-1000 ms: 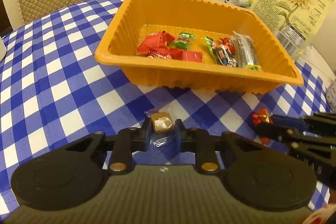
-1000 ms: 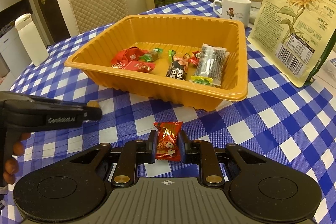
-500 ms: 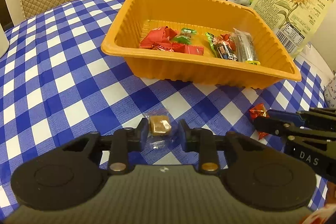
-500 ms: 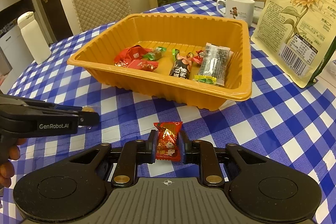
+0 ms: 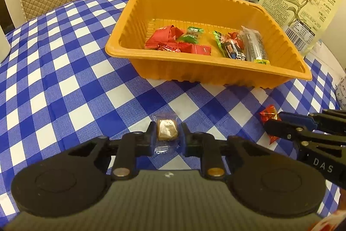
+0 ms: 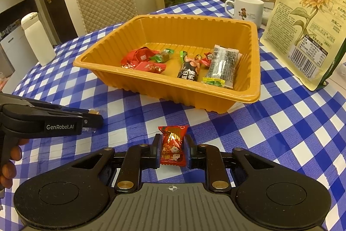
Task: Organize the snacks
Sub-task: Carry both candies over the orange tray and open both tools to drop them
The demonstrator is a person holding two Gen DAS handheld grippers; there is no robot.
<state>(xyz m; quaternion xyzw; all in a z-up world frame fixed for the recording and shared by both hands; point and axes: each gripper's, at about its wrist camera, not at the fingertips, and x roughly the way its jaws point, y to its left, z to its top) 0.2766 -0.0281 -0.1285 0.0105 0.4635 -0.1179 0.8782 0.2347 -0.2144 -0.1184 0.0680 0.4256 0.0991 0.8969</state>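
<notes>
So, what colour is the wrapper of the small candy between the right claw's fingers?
Red with gold print, on the small wrapped candy; the right wrist view shows it best.

"GenRobot.AI" on left gripper

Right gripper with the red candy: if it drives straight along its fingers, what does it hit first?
Probably the blue-and-white checked tablecloth short of the tray, since the right gripper, shut on the red foil-wrapped candy, points steeply down. On a shallower line, the near wall of the orange plastic tray. Depth is unclear.
</notes>
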